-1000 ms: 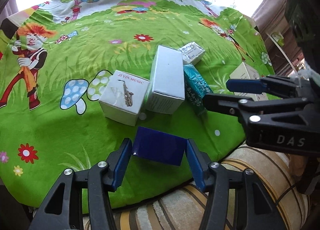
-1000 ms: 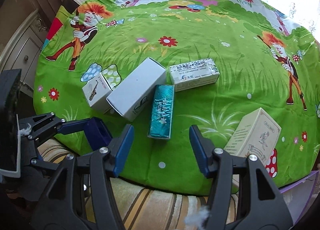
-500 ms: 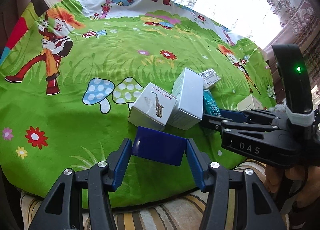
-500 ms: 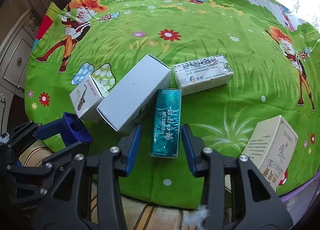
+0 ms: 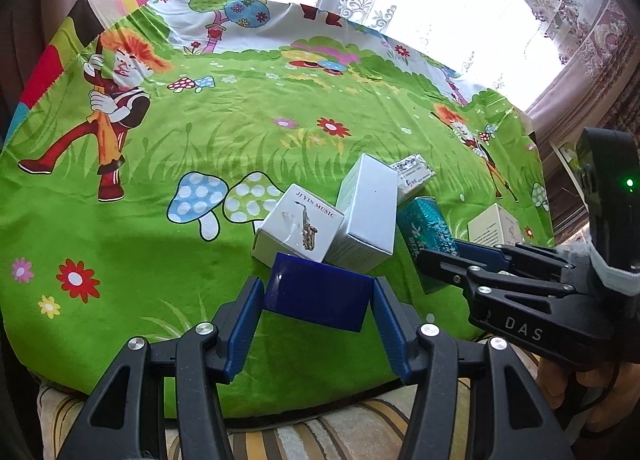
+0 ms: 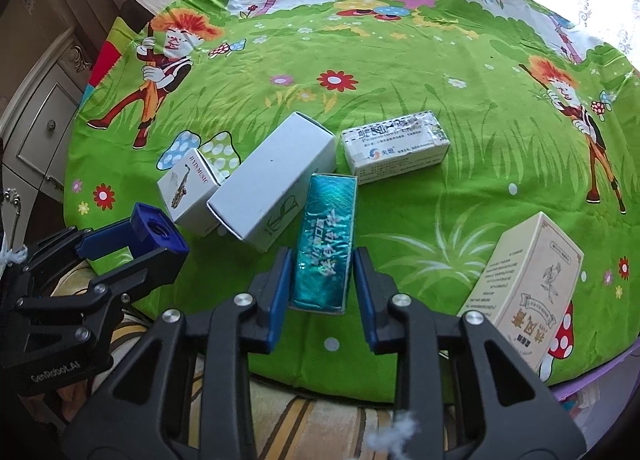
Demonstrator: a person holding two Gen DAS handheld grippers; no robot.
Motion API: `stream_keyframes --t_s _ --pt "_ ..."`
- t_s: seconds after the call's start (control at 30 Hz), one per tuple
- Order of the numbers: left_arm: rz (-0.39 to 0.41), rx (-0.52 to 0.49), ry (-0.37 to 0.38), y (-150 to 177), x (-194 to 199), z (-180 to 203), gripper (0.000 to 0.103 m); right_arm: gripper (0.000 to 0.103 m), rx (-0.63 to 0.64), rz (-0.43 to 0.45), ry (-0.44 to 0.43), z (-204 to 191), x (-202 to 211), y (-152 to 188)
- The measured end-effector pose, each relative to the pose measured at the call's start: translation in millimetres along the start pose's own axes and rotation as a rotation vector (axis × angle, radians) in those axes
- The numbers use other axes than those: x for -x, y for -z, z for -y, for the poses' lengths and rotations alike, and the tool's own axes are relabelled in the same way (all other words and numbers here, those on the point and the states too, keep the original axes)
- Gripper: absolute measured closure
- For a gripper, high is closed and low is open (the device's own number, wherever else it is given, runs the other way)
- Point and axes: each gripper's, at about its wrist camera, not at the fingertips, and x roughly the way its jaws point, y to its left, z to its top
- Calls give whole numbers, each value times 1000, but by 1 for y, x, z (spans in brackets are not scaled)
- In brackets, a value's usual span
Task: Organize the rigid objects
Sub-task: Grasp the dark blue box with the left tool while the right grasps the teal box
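My left gripper (image 5: 318,286) is shut on a dark blue box (image 5: 316,302) and holds it above the near edge of the green cartoon tablecloth (image 5: 160,252). That blue box (image 6: 158,228) also shows at the left of the right wrist view. A shiny teal box (image 6: 324,244) lies flat on the cloth. The jaws of my right gripper (image 6: 322,256) are closing, and the pads touch the long sides of the teal box's near end. Beside it lie a large white box (image 6: 272,180) and a small white saxophone box (image 6: 188,190).
A white medicine box (image 6: 394,146) lies behind the teal one. A cream box (image 6: 528,284) stands at the cloth's right edge. A striped cushion (image 6: 320,420) lies below the table's front edge, and a white cabinet (image 6: 36,132) stands at the left.
My right gripper moved forward over the teal box and its fingers narrowed from wide apart to the box's sides. The left gripper kept the blue box and rolled a little.
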Motion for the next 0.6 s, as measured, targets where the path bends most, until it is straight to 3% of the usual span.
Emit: stream_keyframes --t_s 0.6 --pt "66 -98 -55 2 24 41 47 68 -24 143 13 8 59 38"
